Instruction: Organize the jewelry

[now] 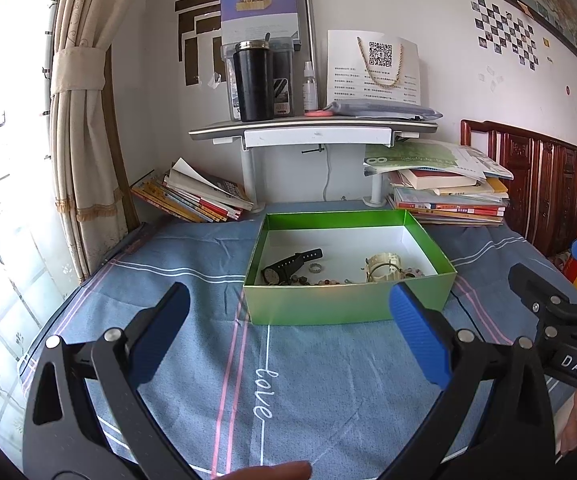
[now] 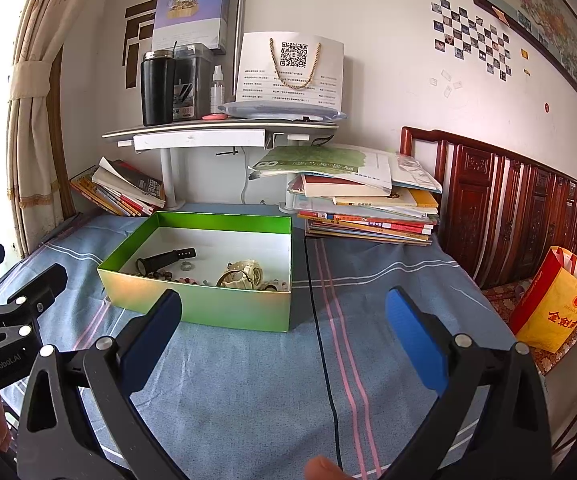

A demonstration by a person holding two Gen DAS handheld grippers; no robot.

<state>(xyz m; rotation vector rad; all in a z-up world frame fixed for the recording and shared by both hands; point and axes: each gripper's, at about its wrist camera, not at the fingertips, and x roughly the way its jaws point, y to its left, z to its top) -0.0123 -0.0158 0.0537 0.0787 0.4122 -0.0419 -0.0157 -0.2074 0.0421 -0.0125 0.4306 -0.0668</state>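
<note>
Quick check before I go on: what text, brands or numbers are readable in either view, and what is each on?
"love": blue bedcloth.
"DAS": right tool, side label.
"GenRobot.AI": left tool, side label.
"8": green booklet on the right book stack.
Chinese characters: red-yellow bag, partly legible.
QR code sheet: print too small.
Book spines, purple box: unreadable.
</note>
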